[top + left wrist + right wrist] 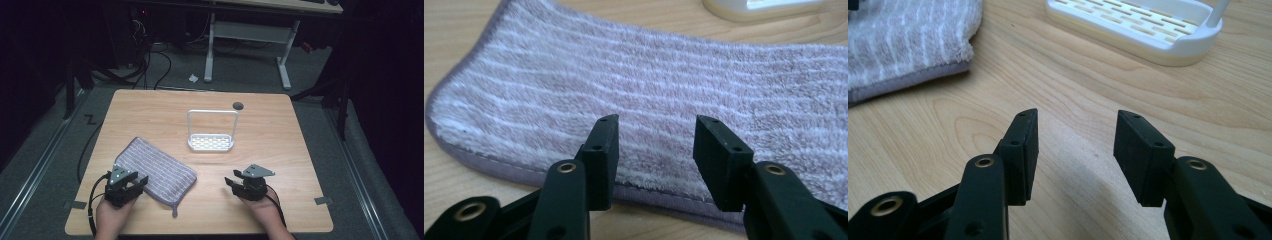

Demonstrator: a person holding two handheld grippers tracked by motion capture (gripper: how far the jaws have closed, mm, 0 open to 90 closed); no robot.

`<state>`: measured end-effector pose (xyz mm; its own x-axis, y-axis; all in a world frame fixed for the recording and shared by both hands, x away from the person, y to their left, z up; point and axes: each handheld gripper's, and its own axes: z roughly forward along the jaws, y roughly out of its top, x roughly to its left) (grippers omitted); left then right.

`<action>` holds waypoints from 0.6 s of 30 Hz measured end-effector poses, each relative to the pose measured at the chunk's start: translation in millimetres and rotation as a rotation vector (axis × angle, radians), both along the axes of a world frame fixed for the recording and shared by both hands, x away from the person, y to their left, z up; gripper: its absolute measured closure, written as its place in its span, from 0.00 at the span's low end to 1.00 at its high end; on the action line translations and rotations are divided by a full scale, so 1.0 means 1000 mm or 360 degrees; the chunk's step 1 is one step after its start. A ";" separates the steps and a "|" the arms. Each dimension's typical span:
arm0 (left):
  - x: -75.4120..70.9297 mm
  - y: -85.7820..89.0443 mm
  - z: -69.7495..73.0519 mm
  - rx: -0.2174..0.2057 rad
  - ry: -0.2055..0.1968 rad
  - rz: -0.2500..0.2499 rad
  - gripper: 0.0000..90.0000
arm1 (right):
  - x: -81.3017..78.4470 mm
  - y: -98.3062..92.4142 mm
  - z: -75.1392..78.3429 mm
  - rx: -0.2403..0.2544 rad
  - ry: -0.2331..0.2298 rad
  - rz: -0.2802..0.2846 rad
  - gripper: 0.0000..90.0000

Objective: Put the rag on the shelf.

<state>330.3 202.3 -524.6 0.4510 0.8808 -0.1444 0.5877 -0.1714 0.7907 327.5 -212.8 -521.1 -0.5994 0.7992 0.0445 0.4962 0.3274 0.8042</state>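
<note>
Wood-grain table [280,150] is seen carrying a lilac striped towel [159,172], laid flat at the near left, and a white slotted rack with an upright handle frame [211,142], set near the middle and well apart from the towel. The left gripper [134,184] is held at the towel's near edge, its fingers [601,150] spread apart and empty. The right gripper [239,181] is held over bare wood at the near right, fingers [1020,150] likewise parted with nothing between them.

You are in a dim lab. Note the tabletop [280,130] on grey carpet, floor cables [150,65], and a white-legged desk [247,30] behind.
</note>
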 end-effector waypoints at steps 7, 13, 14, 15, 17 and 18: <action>0.002 -0.008 -0.003 0.0004 0.0019 -0.0047 0.58 | -0.004 -0.005 0.000 -0.0002 0.0013 -0.0032 0.59; 0.011 -0.021 -0.006 0.0178 0.0071 -0.0018 0.86 | -0.004 -0.004 0.001 0.0001 -0.0003 -0.0039 0.61; 0.013 -0.022 -0.006 0.0189 0.0075 -0.0021 0.94 | -0.004 -0.002 0.001 -0.0005 -0.0007 -0.0029 0.63; 0.013 -0.022 -0.006 0.0189 0.0075 -0.0021 0.96 | -0.004 -0.002 0.001 -0.0005 -0.0007 -0.0029 0.63; 0.010 -0.025 -0.007 0.0201 0.0049 -0.0014 0.97 | -0.006 0.000 0.002 -0.0012 -0.0023 -0.0005 0.64; 0.010 -0.025 -0.007 0.0201 0.0049 -0.0014 0.97 | -0.007 0.000 0.003 -0.0007 -0.0025 -0.0001 0.65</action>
